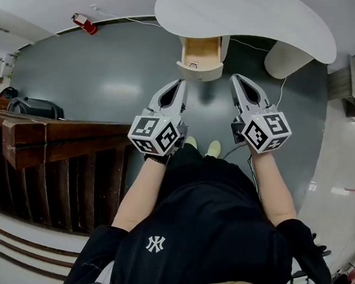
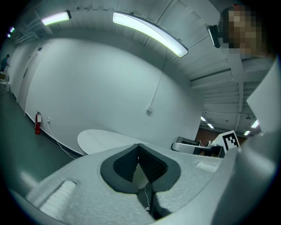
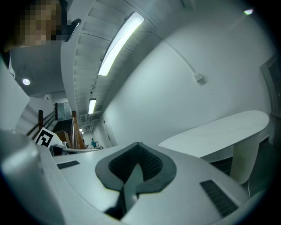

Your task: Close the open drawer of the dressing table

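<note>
The white dressing table curves across the top of the head view. Its drawer stands pulled out toward me, showing a pale wooden inside. My left gripper is held in the air just below the drawer's left corner, jaws shut with nothing between them. My right gripper hangs beside the drawer's right corner, also shut and empty. Neither touches the drawer. The left gripper view shows shut tips with the tabletop beyond. The right gripper view shows shut tips and the tabletop to the right.
A dark wooden stair railing runs along the left. A red fire extinguisher lies by the far wall. The table's white pedestal leg stands right of the drawer, with a cable on the grey floor near it.
</note>
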Available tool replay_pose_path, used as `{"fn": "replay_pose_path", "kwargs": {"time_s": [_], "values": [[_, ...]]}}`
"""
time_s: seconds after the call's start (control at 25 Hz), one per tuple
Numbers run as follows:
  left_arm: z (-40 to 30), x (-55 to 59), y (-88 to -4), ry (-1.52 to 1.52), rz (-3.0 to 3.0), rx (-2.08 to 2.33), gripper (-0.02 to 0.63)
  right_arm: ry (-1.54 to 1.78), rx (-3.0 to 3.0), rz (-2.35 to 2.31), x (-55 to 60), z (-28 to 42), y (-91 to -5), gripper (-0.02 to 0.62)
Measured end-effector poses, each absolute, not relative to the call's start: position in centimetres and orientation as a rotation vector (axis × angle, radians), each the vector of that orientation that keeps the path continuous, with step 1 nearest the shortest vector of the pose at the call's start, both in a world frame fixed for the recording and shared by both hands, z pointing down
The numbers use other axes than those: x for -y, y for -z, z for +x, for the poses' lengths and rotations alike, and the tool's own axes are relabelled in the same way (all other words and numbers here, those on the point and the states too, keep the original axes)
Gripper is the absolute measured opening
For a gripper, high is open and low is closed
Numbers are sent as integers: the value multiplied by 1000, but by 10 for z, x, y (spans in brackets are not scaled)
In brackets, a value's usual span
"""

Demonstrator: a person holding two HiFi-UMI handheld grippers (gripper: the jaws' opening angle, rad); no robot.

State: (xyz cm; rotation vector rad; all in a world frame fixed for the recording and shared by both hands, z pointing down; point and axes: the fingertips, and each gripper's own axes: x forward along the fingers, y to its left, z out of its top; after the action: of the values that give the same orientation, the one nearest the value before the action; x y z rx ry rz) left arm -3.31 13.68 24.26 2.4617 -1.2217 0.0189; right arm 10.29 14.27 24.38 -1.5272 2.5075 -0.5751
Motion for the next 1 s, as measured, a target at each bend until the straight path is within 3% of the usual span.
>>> {"fn": "replay_pose_path", "kwargs": {"time_s": [0.4, 1.0], "values": [[-38, -102, -280, -69, 2387, 1222, 10, 720, -2506, -1507, -108, 102, -285, 15], [-63, 5, -421, -232, 2295, 1064, 9, 958, -2552, -1664, -8, 70, -417, 15]]}}
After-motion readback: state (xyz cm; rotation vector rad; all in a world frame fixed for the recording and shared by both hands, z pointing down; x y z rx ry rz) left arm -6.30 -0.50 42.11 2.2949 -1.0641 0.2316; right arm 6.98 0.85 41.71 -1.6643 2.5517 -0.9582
